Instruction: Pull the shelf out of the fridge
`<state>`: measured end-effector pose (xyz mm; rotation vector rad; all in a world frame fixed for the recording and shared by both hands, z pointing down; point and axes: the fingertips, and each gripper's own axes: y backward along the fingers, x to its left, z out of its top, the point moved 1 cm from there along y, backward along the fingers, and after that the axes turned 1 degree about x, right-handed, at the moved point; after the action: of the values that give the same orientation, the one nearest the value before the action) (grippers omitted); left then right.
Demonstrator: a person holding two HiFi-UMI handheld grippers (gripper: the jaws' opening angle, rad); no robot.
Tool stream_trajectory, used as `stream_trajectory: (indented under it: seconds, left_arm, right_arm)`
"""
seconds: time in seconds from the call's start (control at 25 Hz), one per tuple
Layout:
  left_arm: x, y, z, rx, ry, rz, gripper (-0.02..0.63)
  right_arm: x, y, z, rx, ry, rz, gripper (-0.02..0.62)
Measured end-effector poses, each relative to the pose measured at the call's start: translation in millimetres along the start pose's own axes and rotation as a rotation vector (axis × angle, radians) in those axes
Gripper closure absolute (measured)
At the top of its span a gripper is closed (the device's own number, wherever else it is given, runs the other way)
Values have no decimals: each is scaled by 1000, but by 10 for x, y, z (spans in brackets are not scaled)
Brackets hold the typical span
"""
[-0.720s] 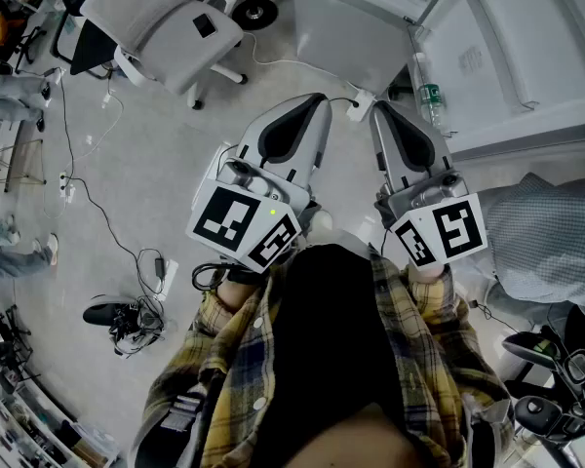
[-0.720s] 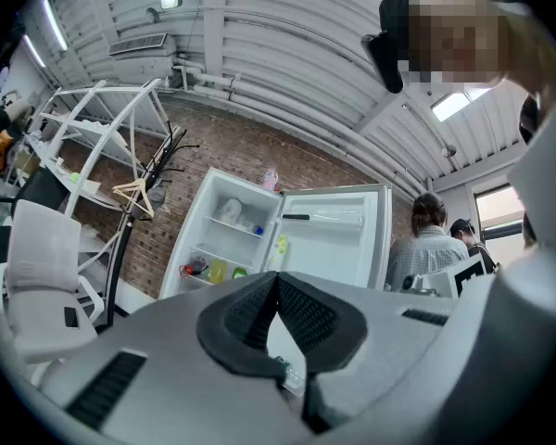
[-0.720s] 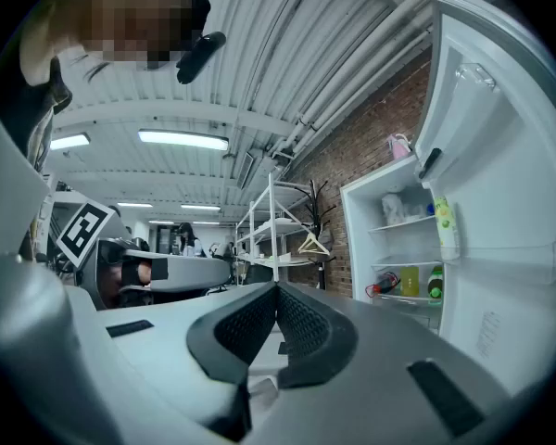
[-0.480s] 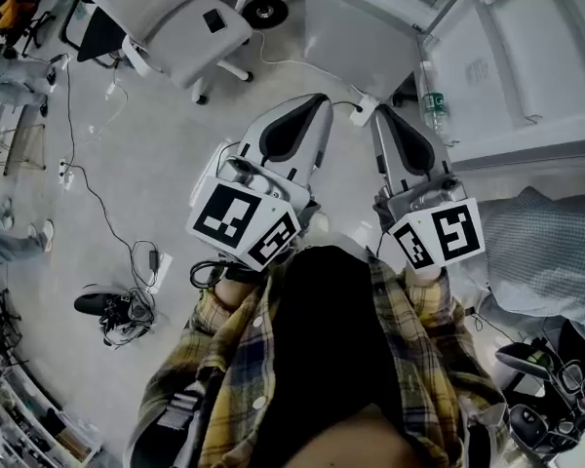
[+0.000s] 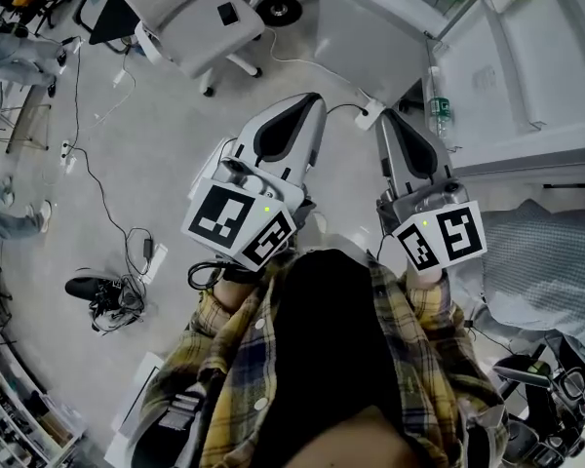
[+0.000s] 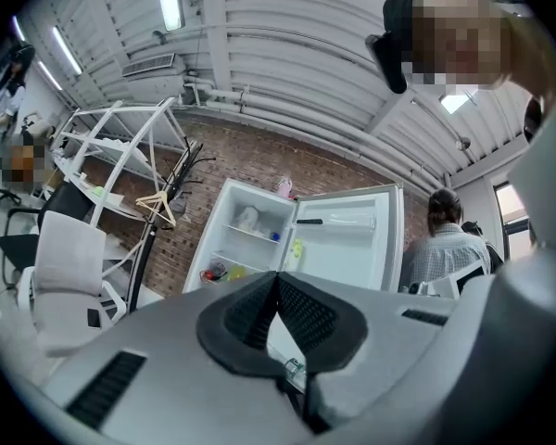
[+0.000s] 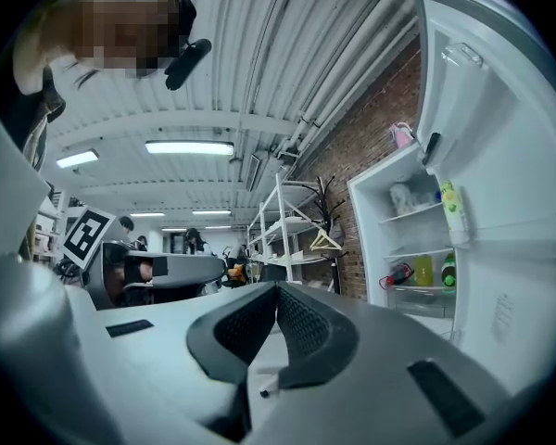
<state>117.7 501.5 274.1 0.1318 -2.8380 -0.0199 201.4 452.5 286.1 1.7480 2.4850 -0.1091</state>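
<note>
The white fridge (image 6: 256,237) stands open a few steps ahead, its door (image 6: 345,245) swung to the right. Inside it are glass shelves (image 6: 252,234) with bottles and food. The right gripper view has the same fridge (image 7: 415,245) at the right, with bottles in its door (image 7: 500,165). In the head view the fridge door (image 5: 536,57) lies at the top right. My left gripper (image 5: 311,99) and right gripper (image 5: 384,117) are held side by side in front of my chest and point at the fridge. Both are shut with nothing between their jaws and touch nothing.
A grey office chair (image 5: 185,18) stands ahead on the left, and cables (image 5: 117,295) trail over the floor. A plastic bottle (image 5: 437,100) sits by the fridge's foot. A person in a grey shirt (image 5: 551,261) is close on my right. A white rack (image 6: 120,156) and a coat stand (image 6: 162,197) stand left of the fridge.
The floor, chair and fridge have slid down and nearer in the head view. Both grippers keep their place before my chest and stay shut.
</note>
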Motion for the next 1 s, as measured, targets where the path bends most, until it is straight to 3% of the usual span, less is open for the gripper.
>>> stream_trajectory:
  seconds: [0.52,1.0]
  left_arm:
    - [295,-162,3,-3,31,28,603]
    - [1176,-889,349,11,28,-24,603]
  right_arm:
    - [-152,-193,-65,20,-36,-4,576]
    - [-593,-1224,53,-2,-68,-58,577]
